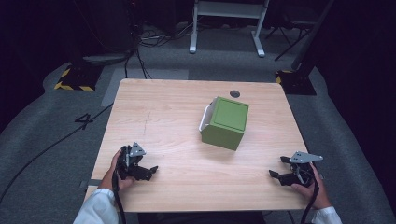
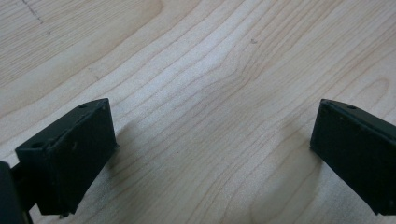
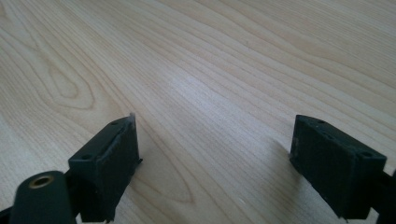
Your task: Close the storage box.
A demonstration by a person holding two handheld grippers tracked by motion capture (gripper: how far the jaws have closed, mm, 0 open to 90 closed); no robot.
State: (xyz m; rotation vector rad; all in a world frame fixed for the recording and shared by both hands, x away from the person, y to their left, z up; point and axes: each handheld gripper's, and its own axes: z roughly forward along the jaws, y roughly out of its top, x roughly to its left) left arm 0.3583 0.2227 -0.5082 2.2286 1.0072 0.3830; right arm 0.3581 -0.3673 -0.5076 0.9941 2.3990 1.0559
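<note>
1. Resting low at the near left corner of the pale wood-grain table [image 1: 177, 100], the left gripper [image 1: 148, 171] sits in the person's left hand [image 1: 116, 173]; its black jaws point right, along the near edge, and stand wide apart with bare wood between them, as the left gripper view also shows [image 2: 212, 154].

2. Sitting a little right of the table's middle and closer to the far edge, the green box-shaped container with a flat lid and a white rim [image 1: 225, 122] stands alone, well apart from both grippers. It looks roughly cubic, turned slightly so no side runs square to the table's edges; the white rim shows along its left side.

3. Holding near the near right corner, the right gripper [image 1: 278, 171] sits in the person's right hand [image 1: 312, 184], jaws pointing left and spread wide on nothing, as the right gripper view confirms [image 3: 215, 161].

4. Judging the reach: the box lies forward of both grippers, to the right of the left one and to the left of the right one. The right gripper seems somewhat nearer, so it likely has the shorter path.
</note>
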